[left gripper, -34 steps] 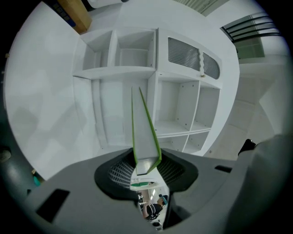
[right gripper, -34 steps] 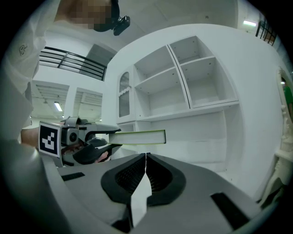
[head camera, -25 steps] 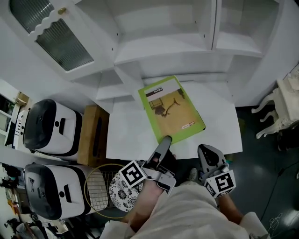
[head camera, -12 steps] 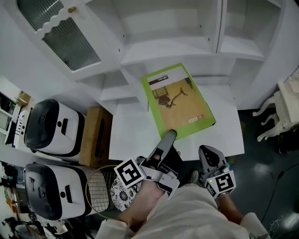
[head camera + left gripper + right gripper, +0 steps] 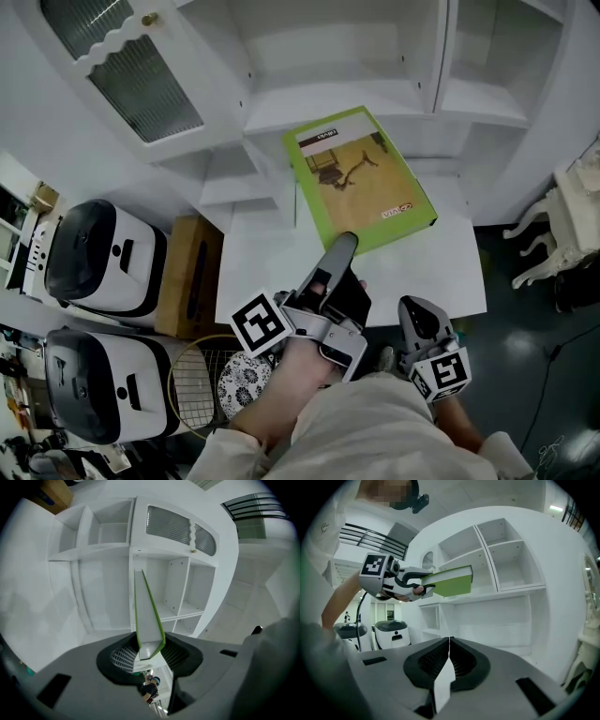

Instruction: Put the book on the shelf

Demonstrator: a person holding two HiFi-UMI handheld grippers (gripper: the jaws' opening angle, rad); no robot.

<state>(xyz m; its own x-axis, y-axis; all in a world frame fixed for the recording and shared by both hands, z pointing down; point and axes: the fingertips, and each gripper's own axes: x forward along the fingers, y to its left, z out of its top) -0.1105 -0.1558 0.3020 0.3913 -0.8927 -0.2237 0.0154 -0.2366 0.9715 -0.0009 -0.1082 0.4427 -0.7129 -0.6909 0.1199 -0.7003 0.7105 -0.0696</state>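
Note:
A green-covered book (image 5: 361, 187) is held in the air by its near edge, flat, over the white table (image 5: 272, 272) and close to the white shelf unit (image 5: 337, 98). My left gripper (image 5: 342, 248) is shut on the book (image 5: 147, 620), whose page edge runs away from the jaws toward the shelf compartments (image 5: 178, 597). The right gripper view shows the book (image 5: 450, 584) level in front of the shelves (image 5: 506, 564). My right gripper (image 5: 417, 319) hangs low near the table's front edge, its jaws closed together with nothing between them (image 5: 449, 644).
A cabinet door (image 5: 131, 66) with ribbed glass stands open at the upper left. Two white-and-black machines (image 5: 94, 253) and a wooden box (image 5: 192, 277) sit left of the table. A wire rack (image 5: 202, 384) and a patterned plate (image 5: 244, 384) lie below. A white chair (image 5: 562, 225) is at right.
My left gripper has carried the book up and away from me, toward the shelf unit. The right gripper stayed low by the table's front edge.

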